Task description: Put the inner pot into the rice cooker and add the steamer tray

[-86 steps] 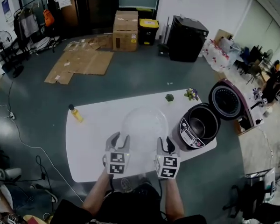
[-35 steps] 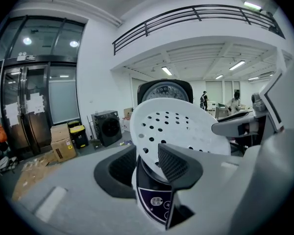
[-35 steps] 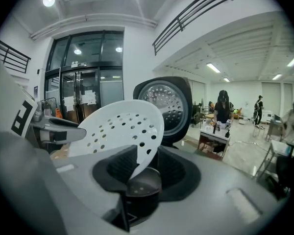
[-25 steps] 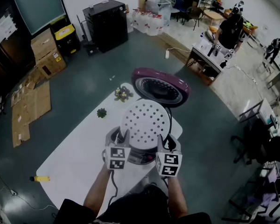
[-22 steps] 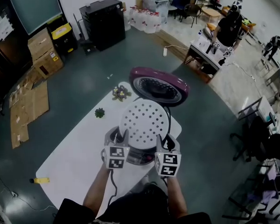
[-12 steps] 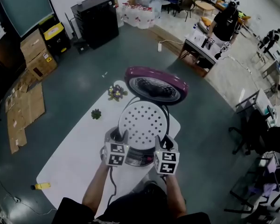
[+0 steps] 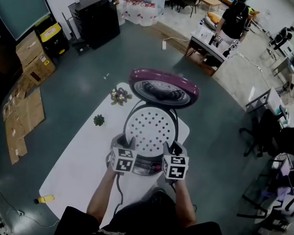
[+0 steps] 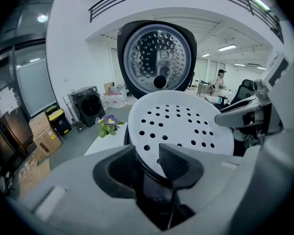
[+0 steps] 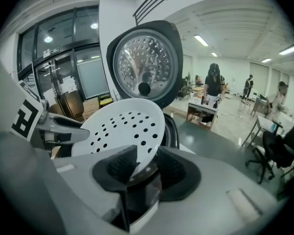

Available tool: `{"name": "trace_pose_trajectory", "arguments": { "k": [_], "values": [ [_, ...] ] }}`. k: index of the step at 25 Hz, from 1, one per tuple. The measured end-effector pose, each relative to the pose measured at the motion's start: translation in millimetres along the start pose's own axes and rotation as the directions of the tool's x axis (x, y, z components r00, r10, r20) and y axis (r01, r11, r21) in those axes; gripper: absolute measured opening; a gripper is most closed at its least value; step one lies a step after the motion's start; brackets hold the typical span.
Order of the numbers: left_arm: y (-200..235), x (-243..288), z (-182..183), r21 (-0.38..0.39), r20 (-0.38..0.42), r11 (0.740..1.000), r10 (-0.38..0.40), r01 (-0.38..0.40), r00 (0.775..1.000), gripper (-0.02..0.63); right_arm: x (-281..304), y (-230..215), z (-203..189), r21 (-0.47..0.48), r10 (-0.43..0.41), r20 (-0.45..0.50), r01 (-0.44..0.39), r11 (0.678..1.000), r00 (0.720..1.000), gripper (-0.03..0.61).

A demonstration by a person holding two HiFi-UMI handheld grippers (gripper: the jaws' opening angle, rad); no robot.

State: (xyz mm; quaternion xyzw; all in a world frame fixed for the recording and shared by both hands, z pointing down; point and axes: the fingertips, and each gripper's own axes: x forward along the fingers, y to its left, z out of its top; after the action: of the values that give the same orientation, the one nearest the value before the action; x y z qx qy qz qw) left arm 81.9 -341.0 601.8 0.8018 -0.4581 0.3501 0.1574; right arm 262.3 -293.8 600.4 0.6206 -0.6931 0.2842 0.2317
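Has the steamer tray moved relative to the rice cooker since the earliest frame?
Yes. The steamer tray lay left of the rice cooker; now it is over the cooker's opening, its rim gripped by the left gripper and right gripper.

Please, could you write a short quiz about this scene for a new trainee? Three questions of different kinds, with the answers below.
1. True or false: the lid of the rice cooker stands open.
2. What do the left gripper and the right gripper hold by its rim? A) yellow bottle B) steamer tray C) cardboard box
3. Fill in: the tray's white surface is full of round ___.
Key: 1 true; 2 B; 3 holes.
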Motion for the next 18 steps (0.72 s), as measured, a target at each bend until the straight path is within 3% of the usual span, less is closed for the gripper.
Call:
{"name": "trace_pose_trajectory", "arguments": {
  "k": [18],
  "values": [
    [-2.0,10.6,-9.2,0.023,-0.041,1.0,-0.003,0.004,0.999,0.176,9.8,-4.3,-7.7,-0.009,-0.009,-0.044,0.009,1.0,0.999,0.135]
  ]
}}
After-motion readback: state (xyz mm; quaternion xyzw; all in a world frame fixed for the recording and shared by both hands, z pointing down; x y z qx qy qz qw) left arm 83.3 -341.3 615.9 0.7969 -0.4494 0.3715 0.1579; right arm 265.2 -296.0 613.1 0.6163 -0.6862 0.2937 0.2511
